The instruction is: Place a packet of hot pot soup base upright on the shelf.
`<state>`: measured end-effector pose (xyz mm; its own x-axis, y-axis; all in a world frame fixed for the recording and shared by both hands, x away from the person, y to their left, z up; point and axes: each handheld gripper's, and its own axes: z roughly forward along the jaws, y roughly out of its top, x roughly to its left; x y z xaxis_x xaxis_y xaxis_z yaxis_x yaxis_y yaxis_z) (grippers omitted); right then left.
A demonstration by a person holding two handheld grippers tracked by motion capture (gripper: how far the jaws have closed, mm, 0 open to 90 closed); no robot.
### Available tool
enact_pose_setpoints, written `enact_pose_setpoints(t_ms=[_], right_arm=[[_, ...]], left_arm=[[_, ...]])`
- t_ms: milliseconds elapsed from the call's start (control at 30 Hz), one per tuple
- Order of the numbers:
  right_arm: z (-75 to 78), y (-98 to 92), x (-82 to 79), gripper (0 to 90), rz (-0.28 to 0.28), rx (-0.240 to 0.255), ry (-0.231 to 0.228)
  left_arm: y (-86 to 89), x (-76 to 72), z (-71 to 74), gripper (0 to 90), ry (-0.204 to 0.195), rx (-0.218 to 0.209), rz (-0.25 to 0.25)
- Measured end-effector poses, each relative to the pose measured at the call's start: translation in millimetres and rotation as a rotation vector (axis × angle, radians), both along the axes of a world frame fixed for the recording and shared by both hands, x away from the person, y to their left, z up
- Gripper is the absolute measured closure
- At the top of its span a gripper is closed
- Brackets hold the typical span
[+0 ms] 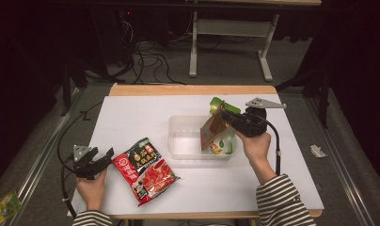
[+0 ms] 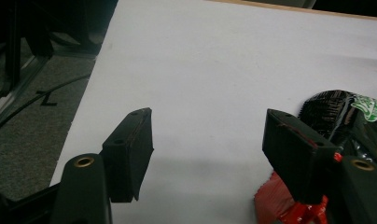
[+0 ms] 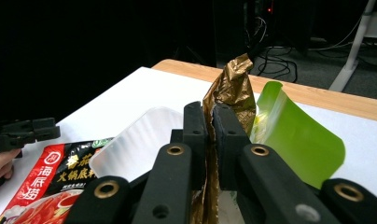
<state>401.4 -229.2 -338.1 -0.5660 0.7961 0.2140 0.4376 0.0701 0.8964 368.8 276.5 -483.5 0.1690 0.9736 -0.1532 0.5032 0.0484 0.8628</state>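
The white table (image 1: 131, 117) carries a clear plastic tub (image 1: 183, 136). The high view shows the right gripper (image 1: 224, 114) holding a gold-and-green pouch (image 1: 216, 134) over the tub; the right gripper view shows its jaws nearly closed, pinching the pouch's gold edge (image 3: 233, 88). The red-and-black packet (image 1: 145, 169) lies flat just beside the left gripper (image 1: 106, 155), whose jaws stand wide apart and empty.

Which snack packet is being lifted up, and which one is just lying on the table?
The gold-and-green packet, pinched by the right gripper over the clear plastic tray, is lifted. The red-and-black packet lies flat.
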Motion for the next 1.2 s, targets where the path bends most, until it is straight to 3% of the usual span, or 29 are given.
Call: enact_pose_setpoints(t_ms=[933,1200], right_arm=[[-16.7,22.9,15.7,79.0,0.044,-0.072,0.009],[-15.4,22.9,13.3,67.2,0.05,-0.082,-0.002]], left_arm=[[-0.1,0.2,0.0,33.9,0.002,0.001,0.001],[0.0,-0.1,0.0,33.9,0.0,-0.001,0.001]])
